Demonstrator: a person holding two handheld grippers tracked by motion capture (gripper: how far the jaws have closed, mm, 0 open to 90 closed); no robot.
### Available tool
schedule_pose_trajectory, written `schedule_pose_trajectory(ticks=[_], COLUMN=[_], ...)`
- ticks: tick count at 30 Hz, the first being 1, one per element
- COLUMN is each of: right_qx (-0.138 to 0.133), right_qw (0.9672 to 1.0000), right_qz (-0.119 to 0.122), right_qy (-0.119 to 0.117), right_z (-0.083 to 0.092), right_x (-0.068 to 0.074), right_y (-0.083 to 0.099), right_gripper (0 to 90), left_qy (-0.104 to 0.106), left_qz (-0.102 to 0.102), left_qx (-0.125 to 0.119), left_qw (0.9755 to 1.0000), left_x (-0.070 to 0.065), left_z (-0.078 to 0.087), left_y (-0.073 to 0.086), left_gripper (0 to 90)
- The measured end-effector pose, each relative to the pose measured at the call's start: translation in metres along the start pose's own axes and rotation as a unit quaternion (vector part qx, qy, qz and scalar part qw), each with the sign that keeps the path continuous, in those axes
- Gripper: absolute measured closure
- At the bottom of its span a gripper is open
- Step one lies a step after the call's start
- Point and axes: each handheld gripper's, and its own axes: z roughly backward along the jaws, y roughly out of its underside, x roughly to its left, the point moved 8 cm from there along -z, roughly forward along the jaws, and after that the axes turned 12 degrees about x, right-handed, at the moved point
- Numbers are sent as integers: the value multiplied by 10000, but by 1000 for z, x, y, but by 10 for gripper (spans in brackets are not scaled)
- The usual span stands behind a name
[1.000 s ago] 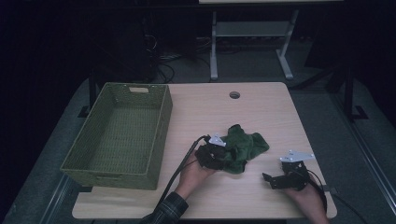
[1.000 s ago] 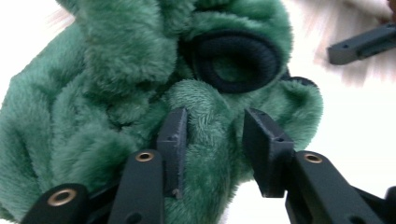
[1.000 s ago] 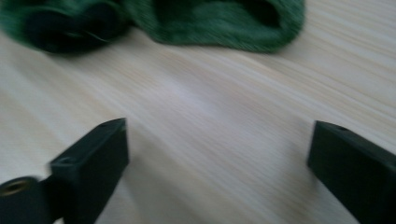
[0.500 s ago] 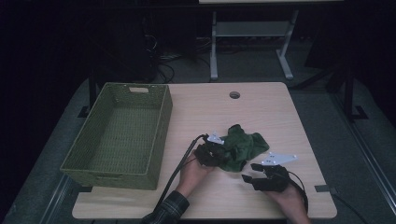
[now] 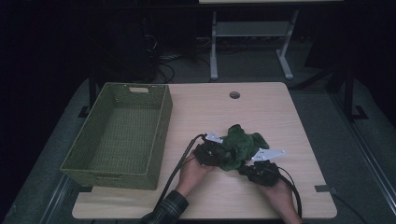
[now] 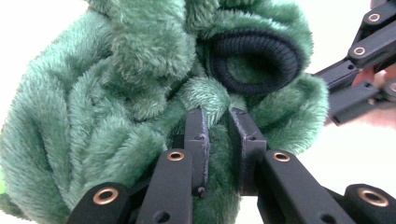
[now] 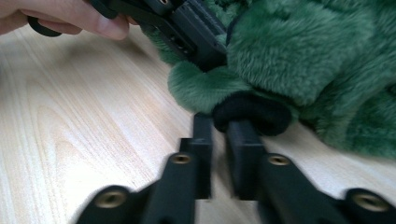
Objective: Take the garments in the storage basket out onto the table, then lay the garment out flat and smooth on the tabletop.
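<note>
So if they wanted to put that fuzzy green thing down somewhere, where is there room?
The woven basket is empty inside. The table is bare at its far end around the round hole, and along its right edge. It is crowded at the near middle, where the left gripper and right gripper both pinch the green garment.

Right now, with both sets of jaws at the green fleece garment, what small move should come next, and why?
Probably a short joint lift. The left gripper pinches a fold of the green fleece garment, and the right gripper, whose jaws have just been closing, grips its dark ribbed cuff. The garment lies bunched on the table, and the woven basket stands at the left.
</note>
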Motion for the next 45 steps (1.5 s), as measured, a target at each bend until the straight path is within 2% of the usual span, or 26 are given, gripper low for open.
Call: schedule_pose_trajectory(ticks=[1, 4, 9, 16, 28, 31, 39, 43, 44, 45], right_qx=[10, 8, -2, -3, -104, -133, -90, -8, 9, 41], right_qw=[10000, 10000, 10000, 9998, 9991, 9988, 9974, 9966, 9965, 9964], right_qz=[-5, 3, -42, -48, -134, -173, -307, -411, -408, -444], right_qy=[18, 40, 88, 188, 386, 445, 640, 710, 731, 718], right_z=[1, 4, 12, 21, 44, 50, 68, 72, 72, 72], right_x=[-1, -5, -11, -17, -30, -35, -48, -53, -54, -55], right_y=[0, 2, 4, 7, 18, 22, 40, 51, 53, 55], right_gripper=[858, 865, 869, 871, 874, 875, 875, 877, 877, 876], left_qy=[115, 256, 324, 309, 264, 228, 206, 146, 146, 133], left_qz=[29, 5, -52, -43, -24, 43, 166, 273, 273, 333], left_qx=[-37, -82, -157, -392, -605, -716, -664, -458, -458, -326], left_qw=[9999, 9996, 9993, 9987, 9978, 9972, 9974, 9985, 9985, 9988], left_x=[-1, -2, -5, -7, -7, -6, -4, -1, -1, 1], left_z=[3, 10, 21, 45, 71, 79, 81, 76, 76, 71], left_y=[-1, -1, -3, -2, 6, 9, 23, 40, 40, 48], left_gripper=[781, 786, 801, 807, 814, 817, 823, 827, 827, 826])
